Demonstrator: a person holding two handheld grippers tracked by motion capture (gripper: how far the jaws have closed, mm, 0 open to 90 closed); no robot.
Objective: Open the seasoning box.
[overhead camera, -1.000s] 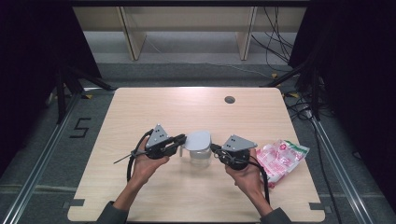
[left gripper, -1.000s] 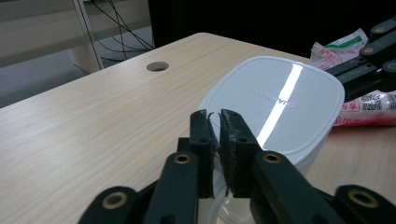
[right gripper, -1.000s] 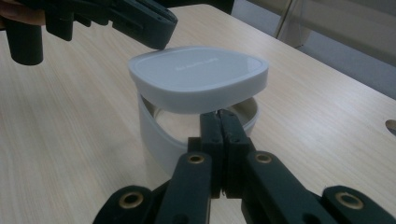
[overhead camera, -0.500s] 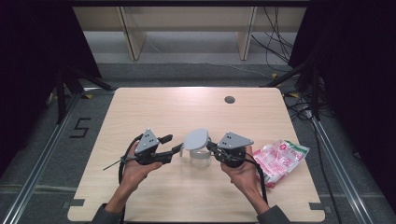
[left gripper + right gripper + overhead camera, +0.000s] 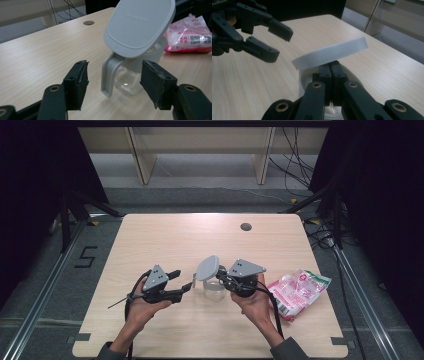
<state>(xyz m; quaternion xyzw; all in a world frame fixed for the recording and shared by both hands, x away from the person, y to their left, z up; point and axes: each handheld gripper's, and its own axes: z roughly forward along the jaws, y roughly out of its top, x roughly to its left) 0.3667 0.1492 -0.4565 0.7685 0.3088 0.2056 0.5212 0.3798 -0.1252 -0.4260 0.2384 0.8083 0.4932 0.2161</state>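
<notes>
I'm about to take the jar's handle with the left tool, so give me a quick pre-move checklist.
1. Left tool open: ok.
2. Handle between its jaws, untouched: ok.
3. Lid tilted up, still hinged on the jar: ok.
4. Right tool shut at the jar's rim under the lid: ok; what it pinches, cannot tell.
5. Jar standing on the table: ok.
6. Pink packet clear of the path: ok.

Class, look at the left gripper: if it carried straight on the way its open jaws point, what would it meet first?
Most likely the grey handle of the glass jar, centred between the left gripper jaws, beneath the raised lid.
</notes>
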